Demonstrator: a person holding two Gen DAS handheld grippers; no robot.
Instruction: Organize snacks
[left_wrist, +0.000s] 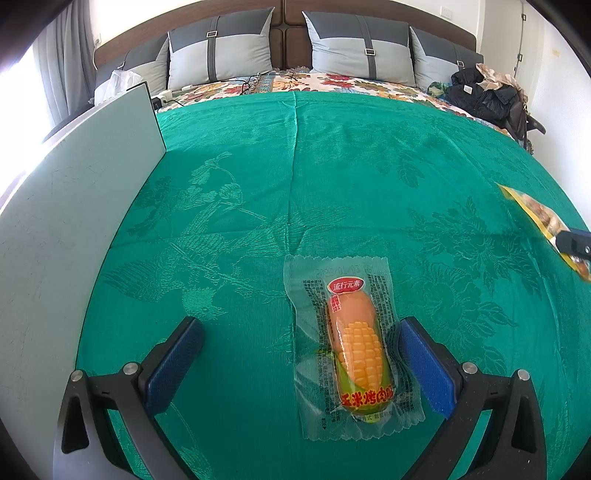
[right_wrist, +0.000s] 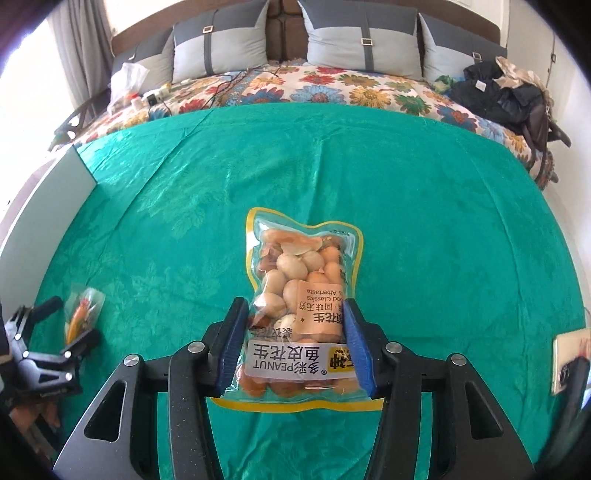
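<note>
On green cloth (left_wrist: 332, 166): 2 snacks, corn sausage (left_wrist: 356, 350) between spread left hand-held gripper (left_wrist: 301, 360), peanut bag (right_wrist: 303, 306) clamped by right hand-held gripper (right_wrist: 295, 343).

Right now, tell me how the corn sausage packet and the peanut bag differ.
The corn sausage packet is a narrow clear wrapper around one corn-printed sausage; the peanut bag is wider, yellow-edged and full of many nuts. The packet lies loose between the open left gripper, its right pad close beside the wrapper; the bag is pinched between the right gripper's blue pads. Both are sealed, see-through snacks over the green cloth.
</note>
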